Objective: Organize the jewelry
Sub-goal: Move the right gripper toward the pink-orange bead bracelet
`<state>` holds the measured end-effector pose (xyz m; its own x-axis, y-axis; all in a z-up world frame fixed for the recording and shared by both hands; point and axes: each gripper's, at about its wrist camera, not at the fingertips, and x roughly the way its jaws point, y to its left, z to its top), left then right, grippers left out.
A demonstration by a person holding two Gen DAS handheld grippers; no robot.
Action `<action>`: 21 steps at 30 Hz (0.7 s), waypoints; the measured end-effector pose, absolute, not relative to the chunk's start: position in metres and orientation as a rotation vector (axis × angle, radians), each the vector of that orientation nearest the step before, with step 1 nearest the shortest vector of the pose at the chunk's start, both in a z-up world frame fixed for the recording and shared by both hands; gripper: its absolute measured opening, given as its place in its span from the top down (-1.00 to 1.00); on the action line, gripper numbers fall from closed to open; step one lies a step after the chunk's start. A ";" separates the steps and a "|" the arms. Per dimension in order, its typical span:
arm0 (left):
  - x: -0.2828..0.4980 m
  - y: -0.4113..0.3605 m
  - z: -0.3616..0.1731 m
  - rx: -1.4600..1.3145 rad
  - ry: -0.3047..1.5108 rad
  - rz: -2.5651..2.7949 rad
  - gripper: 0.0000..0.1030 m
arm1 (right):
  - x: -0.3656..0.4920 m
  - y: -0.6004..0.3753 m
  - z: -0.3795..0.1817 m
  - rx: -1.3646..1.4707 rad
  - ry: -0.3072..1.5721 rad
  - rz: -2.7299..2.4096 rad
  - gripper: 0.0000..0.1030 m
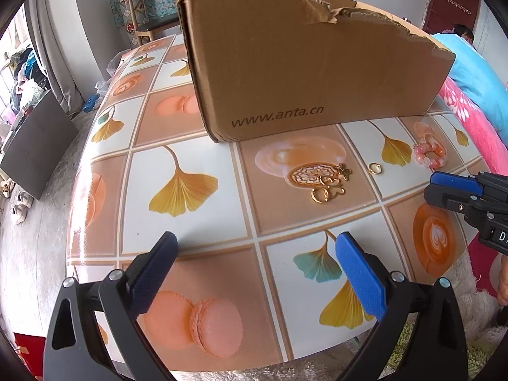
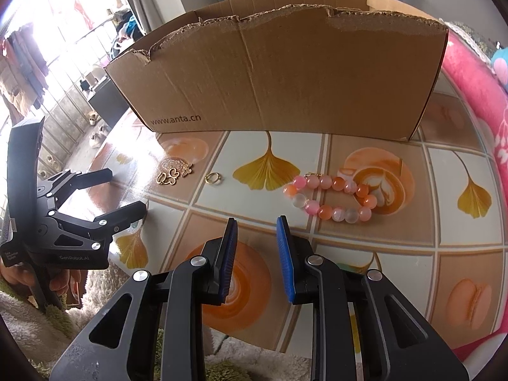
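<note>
A pink and orange bead bracelet (image 2: 333,198) lies on the patterned table, just beyond and right of my right gripper (image 2: 255,222), which is open and empty; the bracelet also shows in the left wrist view (image 1: 429,155). A cluster of small gold charms (image 1: 330,187) and a single gold ring charm (image 1: 376,168) lie mid-table; they show in the right wrist view too, the cluster (image 2: 174,174) and the ring (image 2: 212,178). My left gripper (image 1: 254,247) is open and empty, well short of the charms. An open torn cardboard box (image 1: 301,73) stands behind the jewelry.
The table (image 1: 197,222) has a glossy tile-print cover with leaves and macarons. A pink and blue blanket (image 1: 476,95) lies to the right. A wooden chair (image 1: 152,9) stands beyond the table. The floor with shoes (image 1: 19,206) is at left. A fluffy rug (image 2: 222,365) lies under the near edge.
</note>
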<state>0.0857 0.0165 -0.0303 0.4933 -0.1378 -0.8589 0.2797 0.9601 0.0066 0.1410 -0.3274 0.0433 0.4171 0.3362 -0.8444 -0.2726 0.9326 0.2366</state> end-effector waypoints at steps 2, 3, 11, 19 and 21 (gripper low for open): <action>0.086 0.016 -0.031 0.153 1.033 -0.255 -0.90 | 0.141 -0.328 0.044 0.073 1.076 0.384 0.54; 0.085 0.016 -0.031 0.154 1.033 -0.255 -0.90 | 0.142 -0.329 0.044 0.074 1.077 0.385 0.54; 0.085 0.017 -0.031 0.155 1.030 -0.257 -0.90 | 0.142 -0.329 0.044 0.077 1.082 0.384 0.54; 0.083 0.018 -0.031 0.157 1.014 -0.265 -0.90 | 0.141 -0.325 0.044 0.060 1.087 0.381 0.54; 0.083 0.017 -0.031 0.159 1.012 -0.266 -0.90 | 0.142 -0.325 0.044 0.063 1.086 0.382 0.54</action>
<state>0.0828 0.0173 -0.0308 0.5016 -0.1457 -0.8527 0.2926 0.9562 0.0087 0.1417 -0.3249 0.0442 0.4070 0.3336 -0.8503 -0.2726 0.9329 0.2354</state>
